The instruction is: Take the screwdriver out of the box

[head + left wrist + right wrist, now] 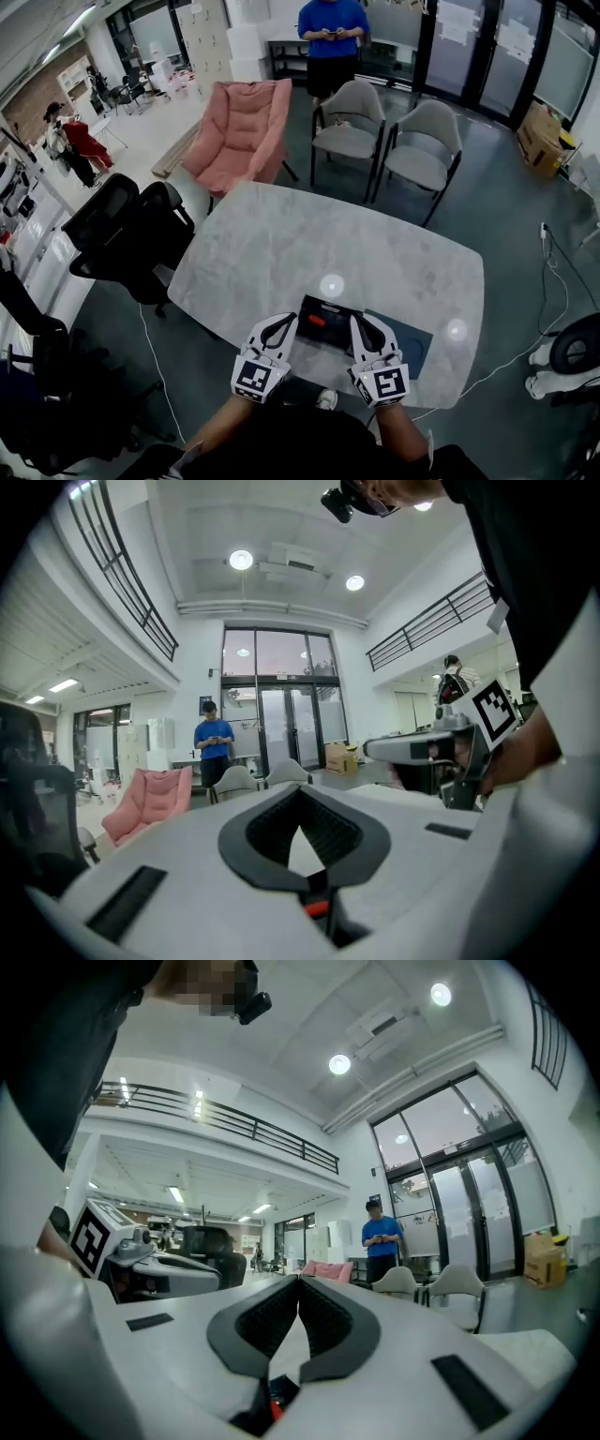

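Observation:
An open black box (330, 307) lies on the marble table (309, 244) near its front edge, with its dark lid (414, 345) flat to the right. Inside, the screwdriver (317, 321) shows a red handle. My left gripper (287, 321) is shut at the box's left end and my right gripper (355, 322) is shut at its right end; neither holds anything. In the left gripper view the jaws (300, 791) meet at the tips, and the right gripper (422, 748) shows beyond. In the right gripper view the jaws (298, 1281) also meet at the tips.
Two grey chairs (389, 141) and a pink armchair (242, 131) stand at the table's far side. Black office chairs (131, 230) are on the left. A person in blue (333, 37) stands at the back. A white cable (553, 291) runs over the floor on the right.

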